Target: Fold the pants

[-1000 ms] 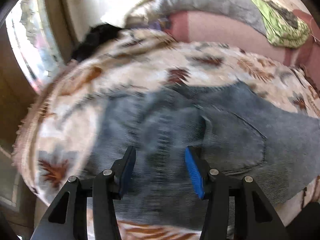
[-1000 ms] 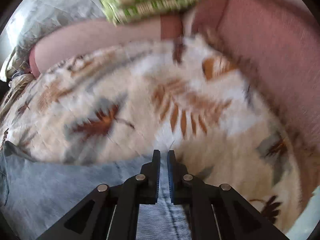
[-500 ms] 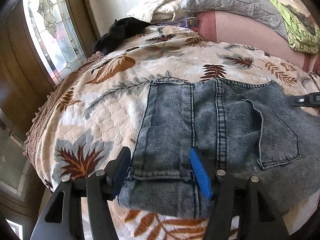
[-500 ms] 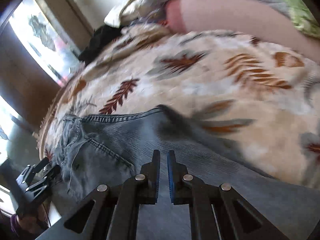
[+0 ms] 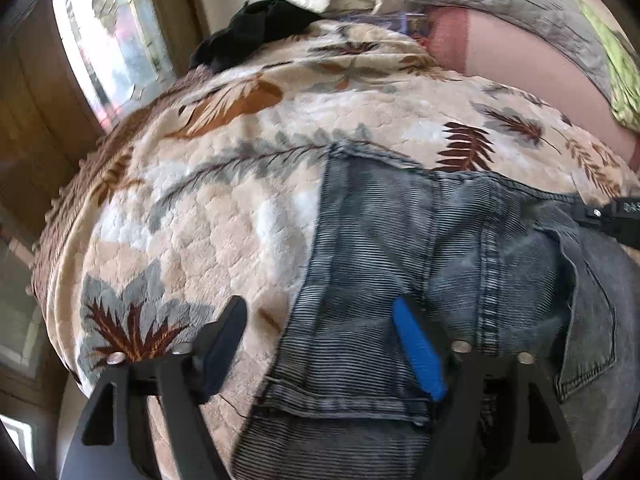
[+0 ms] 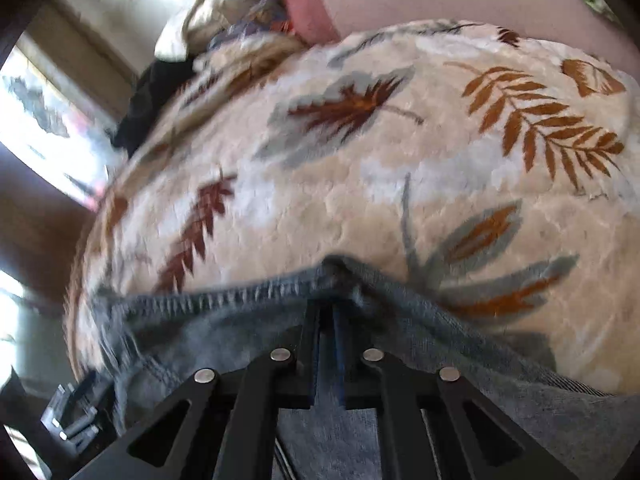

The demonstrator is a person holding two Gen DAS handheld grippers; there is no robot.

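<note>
Grey-blue jeans (image 5: 420, 264) lie folded on a leaf-print quilt (image 5: 224, 216). My left gripper (image 5: 320, 316) is open and hovers over the folded leg hem at the near left corner, one finger over the quilt, the blue-padded finger over denim. My right gripper (image 6: 328, 312) is shut on the far edge of the jeans (image 6: 248, 296), by the stitched seam. Its tip also shows at the right edge of the left wrist view (image 5: 616, 216).
A black garment (image 5: 256, 32) lies at the quilt's far left corner. Grey and green pillows (image 5: 520, 4) rest on a pink sheet behind. A stained-glass window (image 5: 112, 40) and wooden frame stand on the left. The quilt (image 6: 360, 160) drops off at its left edge.
The left gripper has shifted left and lower toward the hem corner, still open. The right gripper has moved forward to the jeans' far edge and stays shut on the denim.
</note>
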